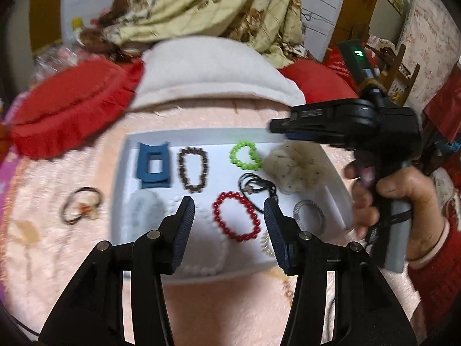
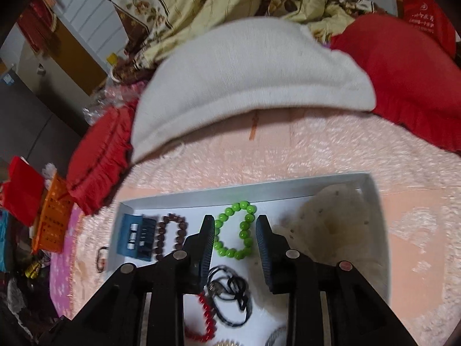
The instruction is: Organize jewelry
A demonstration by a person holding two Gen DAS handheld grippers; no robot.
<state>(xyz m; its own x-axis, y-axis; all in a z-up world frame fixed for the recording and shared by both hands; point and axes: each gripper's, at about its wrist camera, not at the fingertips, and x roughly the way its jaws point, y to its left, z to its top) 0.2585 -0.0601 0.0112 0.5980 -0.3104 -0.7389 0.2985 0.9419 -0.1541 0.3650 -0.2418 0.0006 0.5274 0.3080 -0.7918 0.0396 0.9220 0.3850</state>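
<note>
Both tongs hang open and empty — left gripper (image 1: 229, 212) over the red bracelet (image 1: 234, 216), right gripper (image 2: 234, 227) over the green one (image 2: 234, 233). White tray (image 1: 122, 173) nearly full; one hair tie (image 1: 80, 204) waits left, outside.

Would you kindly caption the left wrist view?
Open left gripper above a white tray holding a red bead bracelet and green bead bracelet.

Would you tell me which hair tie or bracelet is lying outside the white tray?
The black hair tie on the pink blanket, left of the white tray; every other piece lies inside it.
</note>
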